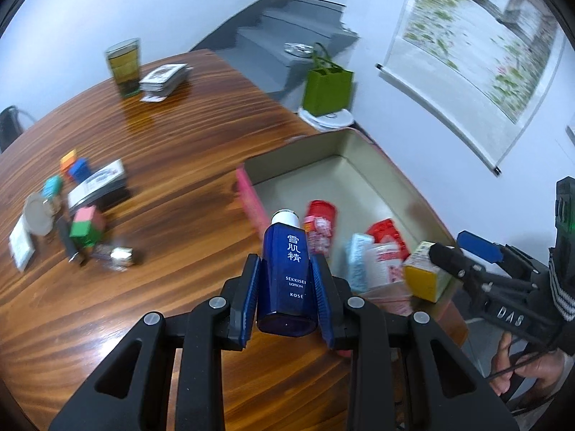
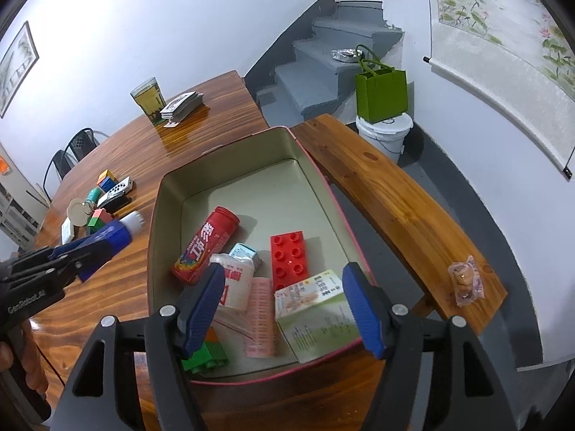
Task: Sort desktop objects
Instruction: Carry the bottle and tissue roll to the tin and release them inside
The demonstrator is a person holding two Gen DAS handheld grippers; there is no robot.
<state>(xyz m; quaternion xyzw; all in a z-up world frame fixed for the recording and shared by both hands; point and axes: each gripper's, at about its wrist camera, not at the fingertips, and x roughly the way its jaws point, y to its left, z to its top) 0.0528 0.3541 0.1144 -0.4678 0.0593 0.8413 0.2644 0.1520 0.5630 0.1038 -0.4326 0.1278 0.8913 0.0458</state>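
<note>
Left view: I look steeply down from left of the box (image 1: 354, 179), close.
Right view: I sit right over the box (image 2: 230, 179), facing downward.
Shared: box, table (image 1: 161, 165) beyond.

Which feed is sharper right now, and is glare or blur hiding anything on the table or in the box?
Left wrist view: motion-smeared; the box contents and the loose blocks are soft, and only the blue lotion bottle in the left tool reads cleanly. Right wrist view: sharper; the red brick and red tube are crisp, with window glare only on the far tabletop. Both bend straight edges.
</note>
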